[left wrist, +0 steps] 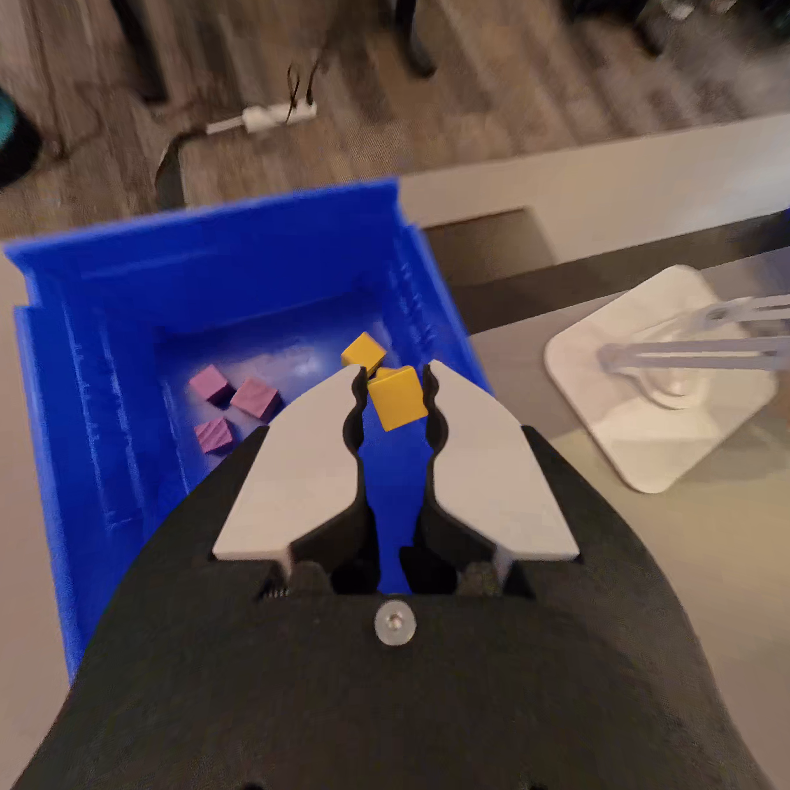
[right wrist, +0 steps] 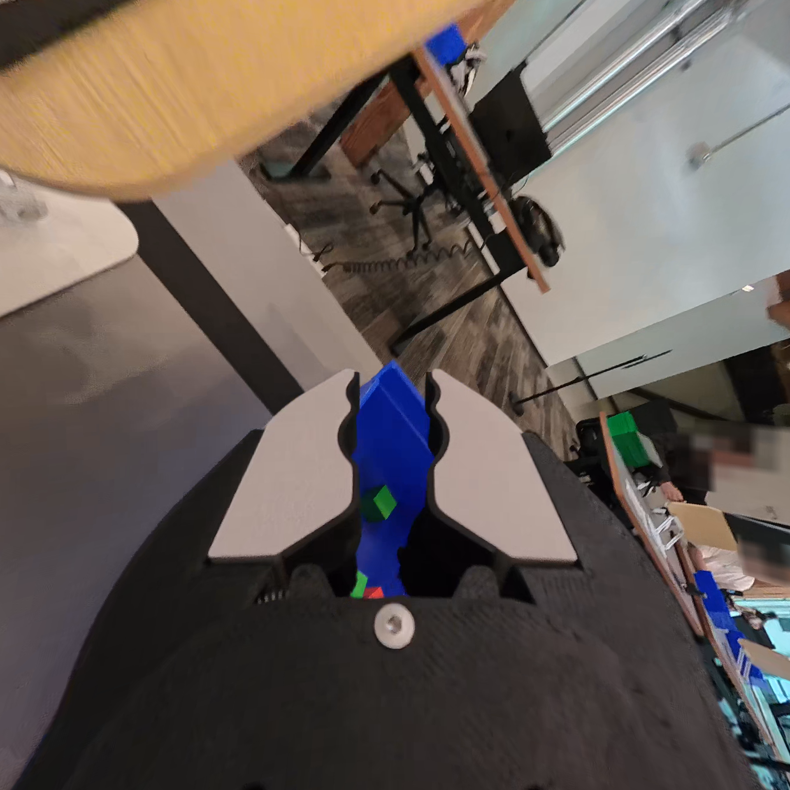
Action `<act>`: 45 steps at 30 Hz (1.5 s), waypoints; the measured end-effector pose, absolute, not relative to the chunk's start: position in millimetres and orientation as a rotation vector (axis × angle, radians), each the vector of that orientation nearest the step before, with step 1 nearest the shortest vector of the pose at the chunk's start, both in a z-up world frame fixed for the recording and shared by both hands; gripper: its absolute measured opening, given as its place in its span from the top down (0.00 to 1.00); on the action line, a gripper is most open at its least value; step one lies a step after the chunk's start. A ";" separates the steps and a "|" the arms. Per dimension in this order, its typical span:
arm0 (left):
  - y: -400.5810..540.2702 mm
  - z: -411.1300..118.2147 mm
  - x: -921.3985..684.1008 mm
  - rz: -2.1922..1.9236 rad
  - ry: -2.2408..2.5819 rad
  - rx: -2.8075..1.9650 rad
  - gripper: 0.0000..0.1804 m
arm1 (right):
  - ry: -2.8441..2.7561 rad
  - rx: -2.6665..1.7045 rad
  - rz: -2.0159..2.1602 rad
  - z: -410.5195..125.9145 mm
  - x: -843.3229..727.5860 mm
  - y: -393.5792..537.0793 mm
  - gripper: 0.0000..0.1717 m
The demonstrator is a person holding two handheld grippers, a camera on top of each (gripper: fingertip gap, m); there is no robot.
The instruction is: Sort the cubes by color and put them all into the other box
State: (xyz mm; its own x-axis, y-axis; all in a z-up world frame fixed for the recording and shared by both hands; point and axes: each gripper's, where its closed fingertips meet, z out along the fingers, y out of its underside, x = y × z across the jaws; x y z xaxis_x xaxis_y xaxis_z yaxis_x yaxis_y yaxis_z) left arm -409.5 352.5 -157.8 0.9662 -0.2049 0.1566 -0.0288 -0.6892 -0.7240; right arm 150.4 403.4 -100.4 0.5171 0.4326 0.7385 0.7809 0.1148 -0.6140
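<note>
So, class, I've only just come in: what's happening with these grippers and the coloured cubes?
A person is sorting cubes with two hand-held grippers. The left gripper hangs over a blue box with a yellow cube between its fingers; whether both pads press on it is unclear. In the box lie another yellow cube and three purple cubes, kept apart by colour. The right gripper is over a second blue box holding green cubes and a red one.
</note>
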 end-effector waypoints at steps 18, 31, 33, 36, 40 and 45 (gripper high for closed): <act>242.8 -4.3 -138.2 -0.999 0.825 -1.703 0.86 | -1.210 -0.874 -0.032 -13.9 -4.9 254.6 0.76; 200.0 -28.8 -30.1 -1.387 0.971 -1.588 0.87 | -1.268 -0.729 0.044 -32.5 -53.5 208.2 0.73; 197.7 -27.9 -25.8 -1.422 0.960 -1.569 0.87 | -1.265 -0.722 0.059 -33.0 -56.0 204.7 0.77; 197.1 -28.9 -23.2 -1.449 0.953 -1.561 0.87 | -1.218 -0.713 0.041 -29.7 -55.4 206.1 0.84; 196.1 -25.1 -21.8 -1.487 0.928 -1.532 0.88 | -1.215 -0.709 0.046 -25.3 -51.2 205.8 0.87; 205.6 -6.1 -45.9 -1.439 0.873 -1.487 0.91 | -1.151 -0.742 -0.011 -2.9 -16.6 231.5 0.87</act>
